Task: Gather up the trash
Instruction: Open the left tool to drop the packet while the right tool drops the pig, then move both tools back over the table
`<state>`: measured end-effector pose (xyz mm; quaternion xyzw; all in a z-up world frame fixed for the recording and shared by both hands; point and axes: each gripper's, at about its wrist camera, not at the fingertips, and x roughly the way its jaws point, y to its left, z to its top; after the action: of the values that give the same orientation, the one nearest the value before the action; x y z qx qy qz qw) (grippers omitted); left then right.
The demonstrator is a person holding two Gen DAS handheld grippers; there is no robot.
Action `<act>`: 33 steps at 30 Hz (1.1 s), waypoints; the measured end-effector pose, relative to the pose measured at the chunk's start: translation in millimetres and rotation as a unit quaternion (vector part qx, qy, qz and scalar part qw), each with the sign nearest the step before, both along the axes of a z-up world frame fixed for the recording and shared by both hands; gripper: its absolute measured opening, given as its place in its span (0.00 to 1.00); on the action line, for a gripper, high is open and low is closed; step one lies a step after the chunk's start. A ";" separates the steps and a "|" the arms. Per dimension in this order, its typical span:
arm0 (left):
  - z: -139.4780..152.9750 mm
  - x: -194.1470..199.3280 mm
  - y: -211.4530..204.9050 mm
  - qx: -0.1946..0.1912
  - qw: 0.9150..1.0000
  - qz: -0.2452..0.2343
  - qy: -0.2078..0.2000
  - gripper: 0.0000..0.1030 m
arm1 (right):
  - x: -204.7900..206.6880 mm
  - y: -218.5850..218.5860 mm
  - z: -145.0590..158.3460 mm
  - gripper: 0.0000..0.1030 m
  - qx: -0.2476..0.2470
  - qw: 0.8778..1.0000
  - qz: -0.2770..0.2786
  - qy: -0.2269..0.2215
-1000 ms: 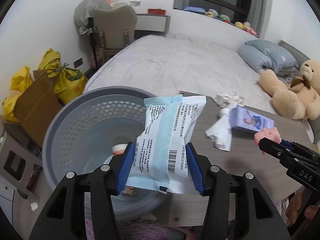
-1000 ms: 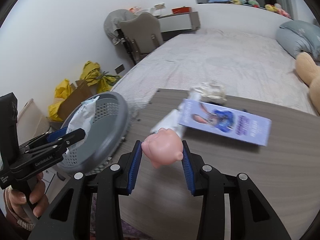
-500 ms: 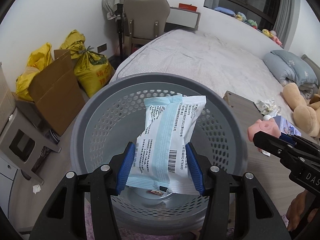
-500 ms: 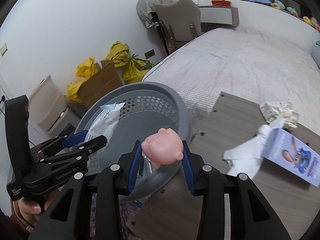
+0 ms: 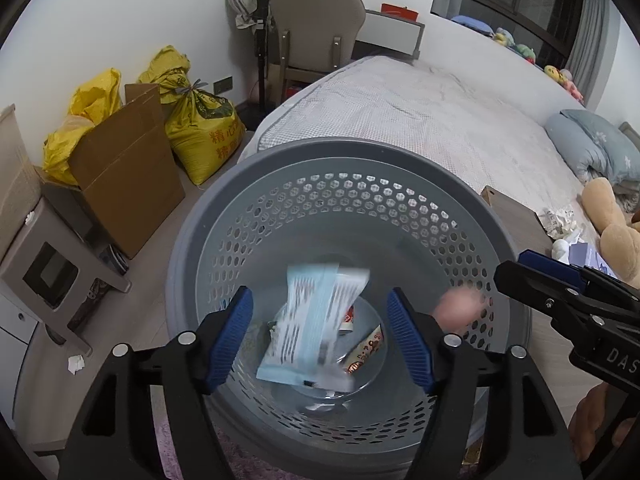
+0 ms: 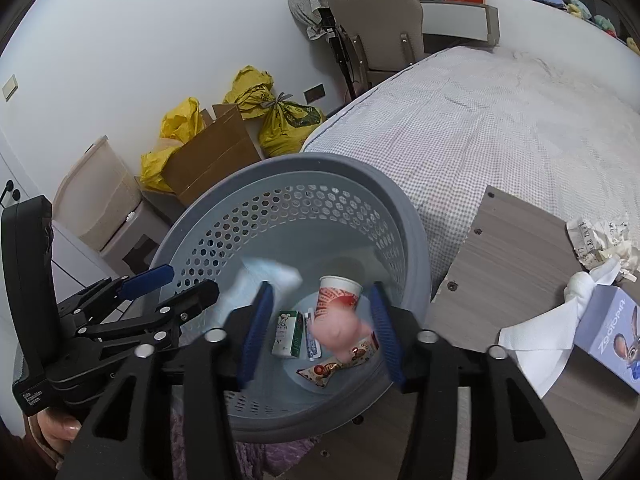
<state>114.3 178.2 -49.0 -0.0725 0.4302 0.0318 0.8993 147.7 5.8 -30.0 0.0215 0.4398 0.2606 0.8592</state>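
While both grippers hung over the grey laundry-style basket (image 5: 208, 236), their jaws were opening and nothing was pinched anymore. The left gripper (image 5: 320, 336) had its blue pads spread apart, and the blue-and-white packet (image 5: 316, 328) sat blurry between them without touching either one, looking like it was dropping toward the basket's bottom. Same deal with the right gripper (image 6: 318, 332): pads apart, and the pink toy (image 6: 338, 330) was a smeary blob in the gap, clear of both pads, over the middle of the basket. Down on the basket floor there was a paper cup (image 6: 340, 292), a little green-and-white carton (image 6: 287, 334) and a snack wrapper (image 6: 320, 372). Right of the basket was the wooden table (image 6: 516, 264), holding a crumpled tissue (image 6: 536, 332), a purple box (image 6: 616, 332) and some scrunched paper (image 6: 604, 244) near its far edge. Behind the basket was the bed (image 5: 420, 120), and left of it a cardboard box (image 5: 124, 184) and yellow bags (image 5: 200, 128).
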 end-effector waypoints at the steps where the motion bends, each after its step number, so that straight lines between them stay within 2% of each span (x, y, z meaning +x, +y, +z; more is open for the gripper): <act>1: 0.3 -0.1 0.4 0.001 1.000 0.001 0.000 0.67 | 0.0 0.1 0.8 0.54 0.000 1.000 -0.002 -0.003; 21: 13.9 -14.8 -0.3 0.030 0.999 0.021 -0.014 0.84 | -10.6 -7.3 7.8 0.54 -0.002 1.000 -0.009 -0.011; 33: 27.9 -29.1 -4.9 0.037 0.999 0.024 -0.030 0.91 | -26.1 -19.7 20.2 0.60 -0.001 0.999 -0.023 -0.028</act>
<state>85.2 173.3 -21.1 -0.0501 0.3993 0.0670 0.9130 121.7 -13.9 -9.8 0.0236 0.4149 0.2408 0.8771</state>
